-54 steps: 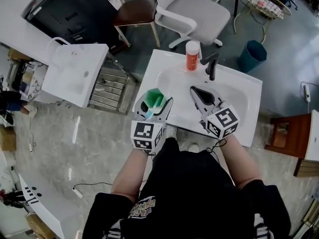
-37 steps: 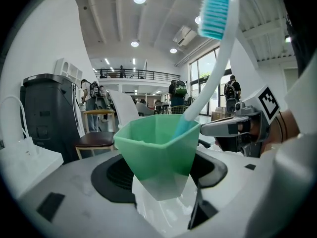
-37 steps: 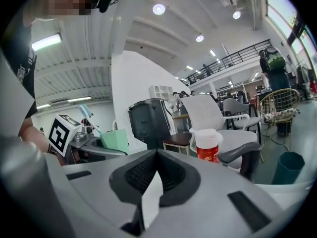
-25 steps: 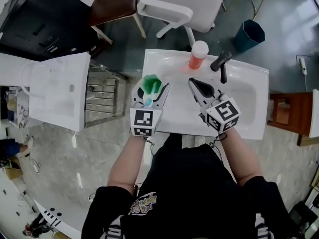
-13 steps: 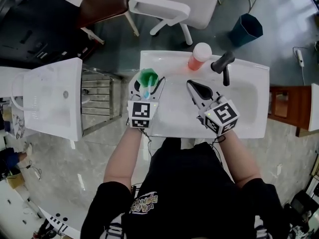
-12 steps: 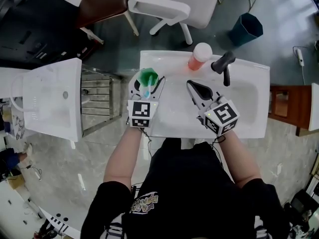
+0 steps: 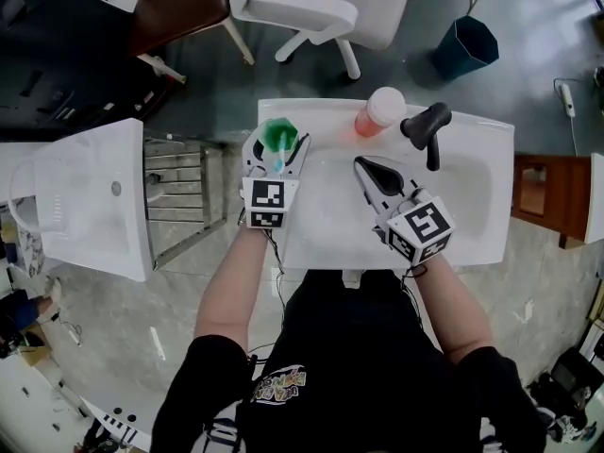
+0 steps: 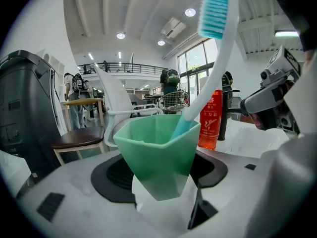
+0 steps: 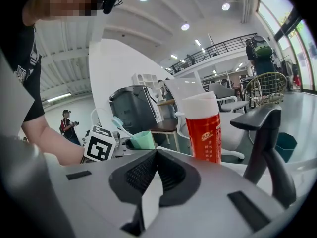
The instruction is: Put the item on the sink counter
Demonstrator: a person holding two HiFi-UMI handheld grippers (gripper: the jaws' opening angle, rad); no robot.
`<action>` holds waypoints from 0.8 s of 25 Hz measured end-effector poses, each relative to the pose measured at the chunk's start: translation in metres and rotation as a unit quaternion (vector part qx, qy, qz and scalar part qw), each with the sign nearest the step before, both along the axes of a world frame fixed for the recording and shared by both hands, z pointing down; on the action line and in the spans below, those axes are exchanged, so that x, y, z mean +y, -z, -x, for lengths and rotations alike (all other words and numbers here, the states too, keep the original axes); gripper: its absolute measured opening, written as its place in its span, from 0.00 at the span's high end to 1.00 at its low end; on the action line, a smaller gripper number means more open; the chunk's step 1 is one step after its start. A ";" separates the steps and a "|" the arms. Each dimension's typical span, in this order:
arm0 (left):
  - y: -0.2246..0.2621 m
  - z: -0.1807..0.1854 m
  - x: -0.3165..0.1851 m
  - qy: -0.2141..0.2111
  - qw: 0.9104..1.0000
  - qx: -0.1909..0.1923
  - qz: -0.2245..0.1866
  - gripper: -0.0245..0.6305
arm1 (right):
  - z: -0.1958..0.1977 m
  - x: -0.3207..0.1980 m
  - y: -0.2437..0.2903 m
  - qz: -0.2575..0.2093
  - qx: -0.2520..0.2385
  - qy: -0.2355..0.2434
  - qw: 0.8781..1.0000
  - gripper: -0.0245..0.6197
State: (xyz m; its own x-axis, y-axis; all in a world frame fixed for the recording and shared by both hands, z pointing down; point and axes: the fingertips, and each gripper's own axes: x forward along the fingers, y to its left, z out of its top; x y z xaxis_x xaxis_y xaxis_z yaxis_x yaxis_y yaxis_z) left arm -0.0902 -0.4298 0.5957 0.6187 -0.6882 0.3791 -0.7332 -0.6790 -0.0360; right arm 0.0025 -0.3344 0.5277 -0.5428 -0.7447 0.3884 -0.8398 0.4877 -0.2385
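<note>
**Cup carried to the back-left corner**

Since the earlier frames my left tongs (image 7: pixel 277 151) have gone from the sink tabletop's (image 7: pixel 326 239) front edge to its back-left corner. The forearm is stretched straight ahead. The tongs are clamped on the green cup (image 8: pixel 158 155), which is upright so the toothbrush (image 8: pixel 210 58) stays in. I judge it not yet set down. My right tongs (image 7: pixel 366 168) are pressed together, empty, over the basin.
</note>
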 end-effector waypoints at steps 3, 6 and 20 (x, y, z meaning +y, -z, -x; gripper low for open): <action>-0.009 -0.002 -0.008 -0.001 1.000 -0.006 0.001 0.49 | 0.003 0.000 -0.005 0.006 0.002 0.002 1.000 0.88; -0.017 -0.002 -0.015 0.000 1.000 -0.009 0.003 0.49 | 0.005 0.001 -0.008 0.011 0.002 0.002 1.000 0.88; -0.036 -0.013 -0.036 0.011 1.000 -0.003 0.016 0.49 | -0.007 0.002 -0.017 0.026 0.005 -0.011 1.000 0.88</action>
